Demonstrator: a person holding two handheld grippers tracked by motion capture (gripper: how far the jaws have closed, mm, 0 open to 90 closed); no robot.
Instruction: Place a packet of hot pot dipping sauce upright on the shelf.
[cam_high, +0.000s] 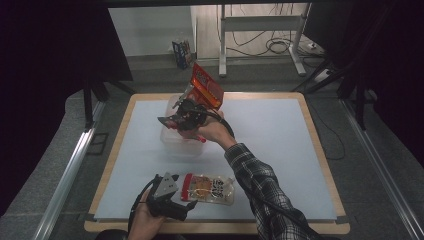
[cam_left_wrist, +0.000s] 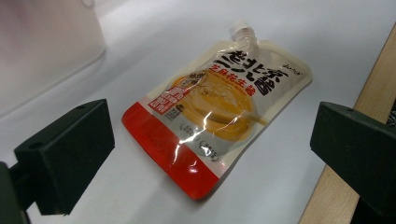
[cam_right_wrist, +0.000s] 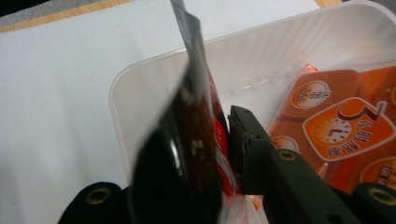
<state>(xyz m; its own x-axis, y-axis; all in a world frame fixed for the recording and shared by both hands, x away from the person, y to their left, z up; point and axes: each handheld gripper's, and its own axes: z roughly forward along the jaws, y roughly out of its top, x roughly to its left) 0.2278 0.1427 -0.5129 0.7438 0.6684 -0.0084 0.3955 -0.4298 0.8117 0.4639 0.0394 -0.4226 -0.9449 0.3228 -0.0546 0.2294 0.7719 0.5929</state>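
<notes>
The right gripper (cam_high: 192, 102) was closed on a red snack pouch (cam_high: 206, 86), held upright above the clear plastic bin (cam_high: 172, 140) at the far-left middle of the tabletop (cam_high: 280, 140). In the right gripper view the pouch (cam_right_wrist: 196, 140) appeared edge-on, pinched between the two black jaws, with an orange packet (cam_right_wrist: 345, 126) already lying flat inside the bin (cam_right_wrist: 140, 79). The left gripper (cam_high: 186, 205) rested at the near edge of the tabletop with its jaws spread wide and holding nothing, just left of a spouted sauce pouch (cam_high: 210, 189) that lay flat on the white surface. In the left gripper view this sauce pouch (cam_left_wrist: 219, 112) lay between the open jaws but apart from both, its red bottom edge nearer the camera and its spout pointing away. Several risks could be judged from this arrangement. The snack pouch was gripped near one end, so it could swing or slip if the pinch loosened over the bin's rim. Released too high or off-centre, it might catch on the wall and fall outside. The sauce pouch, flat and glossy, would probably offer little edge to grasp, and a closing jaw could push it along the tabletop rather than lift it.
</notes>
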